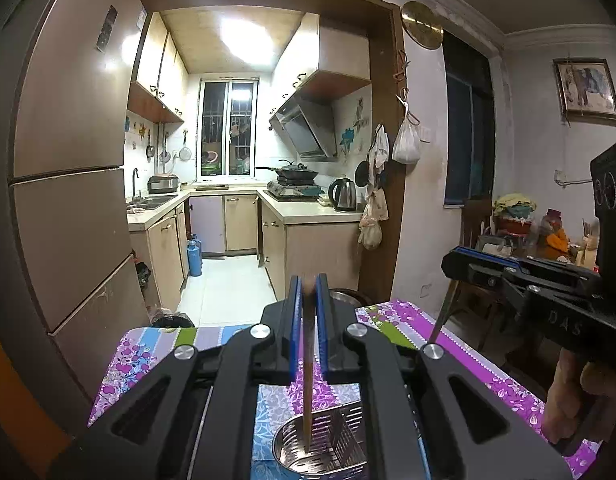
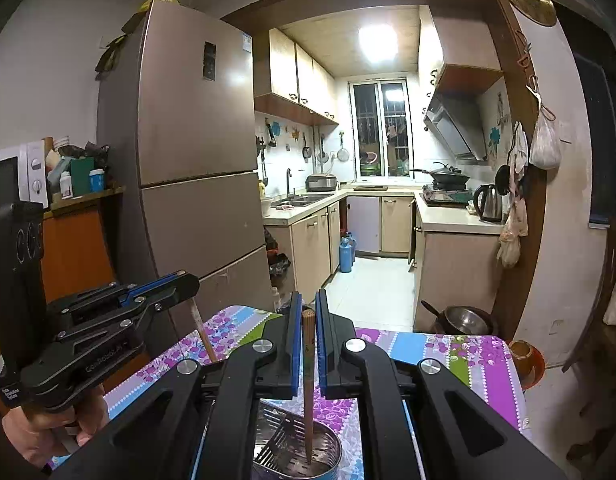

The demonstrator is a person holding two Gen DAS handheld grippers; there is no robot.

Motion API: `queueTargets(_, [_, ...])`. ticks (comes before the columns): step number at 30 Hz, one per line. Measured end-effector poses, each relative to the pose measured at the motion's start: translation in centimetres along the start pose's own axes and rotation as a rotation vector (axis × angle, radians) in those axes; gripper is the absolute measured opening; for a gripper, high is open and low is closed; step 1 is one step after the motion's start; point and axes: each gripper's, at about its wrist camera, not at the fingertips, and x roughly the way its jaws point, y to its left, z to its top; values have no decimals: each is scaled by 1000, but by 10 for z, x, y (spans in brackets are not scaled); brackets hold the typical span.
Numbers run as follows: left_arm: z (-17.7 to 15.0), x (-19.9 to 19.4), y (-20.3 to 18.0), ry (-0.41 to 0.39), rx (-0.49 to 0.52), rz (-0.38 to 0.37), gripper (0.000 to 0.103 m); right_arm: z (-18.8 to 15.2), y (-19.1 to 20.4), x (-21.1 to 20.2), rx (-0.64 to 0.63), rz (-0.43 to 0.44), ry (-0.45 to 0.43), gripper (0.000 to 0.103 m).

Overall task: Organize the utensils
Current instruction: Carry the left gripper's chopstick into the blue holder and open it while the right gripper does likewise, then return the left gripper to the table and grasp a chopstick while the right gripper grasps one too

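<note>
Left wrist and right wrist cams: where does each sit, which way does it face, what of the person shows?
Left wrist: sits on the left tool, facing along its fingers toward the kitchen; below, its chopstick dips into the metal holder. The right tool and its hand show at right.
Right wrist: sits on the right tool, facing the same kitchen; its chopstick stands in the holder. The left tool and its hand show at left.
Shared: floral tablecloth, holder, fridge.

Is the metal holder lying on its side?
No, the metal holder stands upright on the table, with a chopstick dipping into it.
</note>
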Motion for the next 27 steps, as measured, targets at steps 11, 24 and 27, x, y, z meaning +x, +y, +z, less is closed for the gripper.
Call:
queueTargets(11, [-3, -50, 8, -37, 8, 34, 38, -3, 2, -75, 21, -21, -64, 33])
queueTargets(24, [-184, -209, 45, 121, 25, 91, 54, -254, 90, -242, 113, 63, 78, 26])
queueTargets(27, [-232, -214, 49, 211, -33, 81, 54, -297, 126, -243, 93, 83, 142, 26])
